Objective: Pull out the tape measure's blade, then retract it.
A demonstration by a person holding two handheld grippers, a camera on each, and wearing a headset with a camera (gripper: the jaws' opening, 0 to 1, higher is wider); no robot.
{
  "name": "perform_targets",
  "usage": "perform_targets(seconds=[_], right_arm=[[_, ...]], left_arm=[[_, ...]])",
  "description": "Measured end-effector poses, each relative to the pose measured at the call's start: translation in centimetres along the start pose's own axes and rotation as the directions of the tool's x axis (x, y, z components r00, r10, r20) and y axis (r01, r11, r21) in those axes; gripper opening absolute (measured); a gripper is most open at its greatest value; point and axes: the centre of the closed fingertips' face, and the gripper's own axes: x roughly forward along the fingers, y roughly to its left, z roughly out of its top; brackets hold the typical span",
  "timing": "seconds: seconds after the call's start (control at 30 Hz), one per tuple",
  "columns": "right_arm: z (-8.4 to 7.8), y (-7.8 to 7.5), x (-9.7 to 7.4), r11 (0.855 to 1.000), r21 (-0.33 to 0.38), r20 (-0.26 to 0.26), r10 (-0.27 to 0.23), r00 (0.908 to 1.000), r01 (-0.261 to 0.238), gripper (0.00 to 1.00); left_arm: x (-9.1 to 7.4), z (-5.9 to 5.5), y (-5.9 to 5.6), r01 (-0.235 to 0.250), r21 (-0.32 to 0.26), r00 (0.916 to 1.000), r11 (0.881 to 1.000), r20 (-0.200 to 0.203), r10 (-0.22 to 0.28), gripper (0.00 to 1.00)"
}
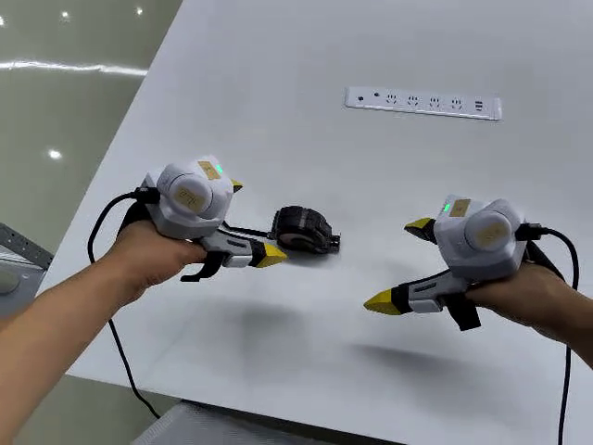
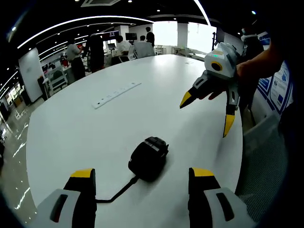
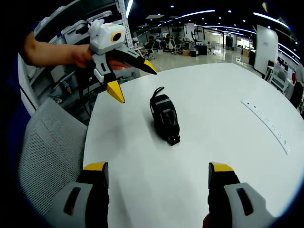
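Between the left hand-held gripper [image 1: 254,221] and right hand-held gripper [image 1: 398,262] (both wide open, empty) lies the tape measure [image 1: 304,229].

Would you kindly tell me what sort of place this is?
Probably an open-plan office or lab: a large white table with a power strip on it, rows of desks behind, and people standing about.

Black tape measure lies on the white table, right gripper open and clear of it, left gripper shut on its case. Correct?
No: the left gripper is open, not shut on the case. The left gripper view shows its yellow-tipped fingers apart, the black tape measure lying ungripped on the white table ahead of them. The right gripper is open and clear of it.
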Motion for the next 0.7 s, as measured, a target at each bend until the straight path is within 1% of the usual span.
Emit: perform_targets(seconds=[0.3, 0.37, 0.4, 0.5, 0.6, 0.7], right_arm=[[1.0, 0.0, 1.4, 0.998, -0.055, -0.012, 0.031, 0.9994, -0.032, 0.79], [1.2, -0.1, 1.8, 0.996, -0.082, -0.017, 0.038, 0.9991, -0.04, 0.78], [1.4, 0.0, 2.0, 0.995, -0.092, -0.016, 0.042, 0.999, -0.043, 0.77], [1.8, -0.1, 2.4, 0.993, -0.107, -0.015, 0.049, 0.9987, -0.05, 0.76], [2.1, -0.3, 2.9, 0.991, -0.124, -0.015, 0.053, 0.9985, -0.054, 0.74], [2.3, -0.5, 3.2, 0.987, -0.152, -0.015, 0.052, 0.9985, -0.054, 0.71]], left_arm=[[1.1, 0.6, 0.4, 0.016, 0.049, 0.9998, 0.999, -0.015, -0.016, 0.74], [1.4, 0.8, 0.5, 0.021, 0.063, 0.9996, 0.998, -0.019, -0.02, 0.74], [1.5, 0.9, 0.5, 0.024, 0.081, 0.9994, 0.996, -0.025, -0.022, 0.74], [2.0, 1.2, 0.4, 0.038, 0.098, 0.999, 0.994, -0.026, -0.036, 0.73], [2.5, 1.4, 0.3, 0.047, 0.136, 0.9984, 0.99, -0.038, -0.042, 0.71], [2.9, 1.6, 0.2, 0.056, 0.156, 0.9979, 0.986, -0.042, -0.05, 0.69]])
